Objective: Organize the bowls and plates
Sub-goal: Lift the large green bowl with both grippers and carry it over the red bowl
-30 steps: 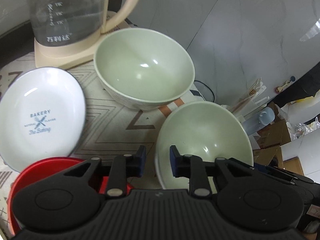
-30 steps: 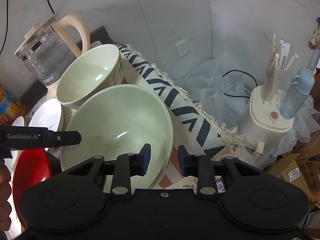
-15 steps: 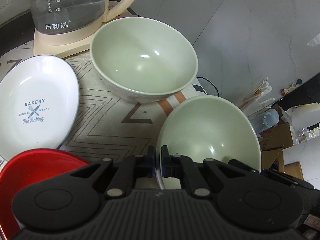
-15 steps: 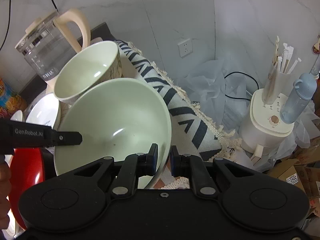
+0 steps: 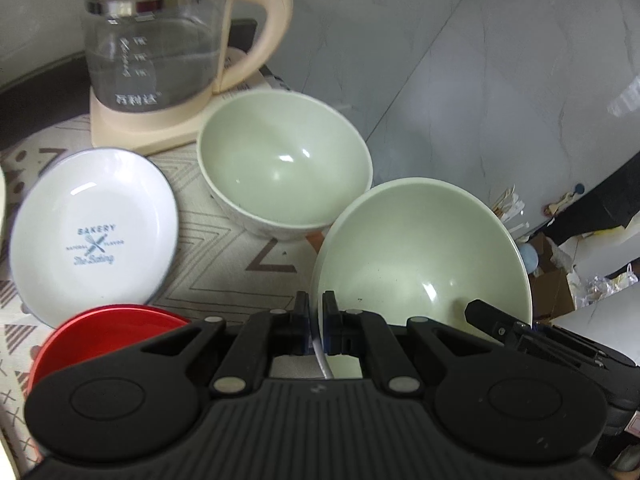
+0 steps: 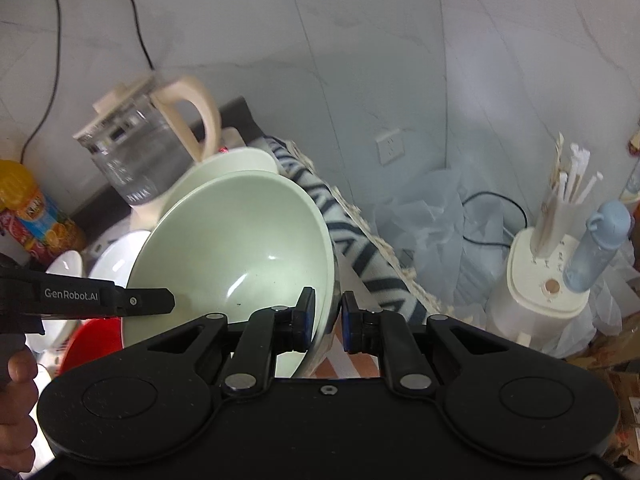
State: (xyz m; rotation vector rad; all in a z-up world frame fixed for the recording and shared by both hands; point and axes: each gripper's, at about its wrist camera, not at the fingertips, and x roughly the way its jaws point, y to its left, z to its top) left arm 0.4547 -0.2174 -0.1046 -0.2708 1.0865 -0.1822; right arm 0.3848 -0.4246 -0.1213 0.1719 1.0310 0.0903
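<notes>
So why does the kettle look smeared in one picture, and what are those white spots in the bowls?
Right wrist view: the kettle is motion-blurred and the fisheye bends the walls. Left wrist view: sharper; the white spots in the held bowl and the deeper bowl are glare from room light.

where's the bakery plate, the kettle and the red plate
bakery plate (image 5: 94,236), left wrist view, on its printed centre
kettle (image 5: 152,52), left wrist view, on its glass body
red plate (image 5: 104,326), left wrist view, on its visible rim area
</notes>
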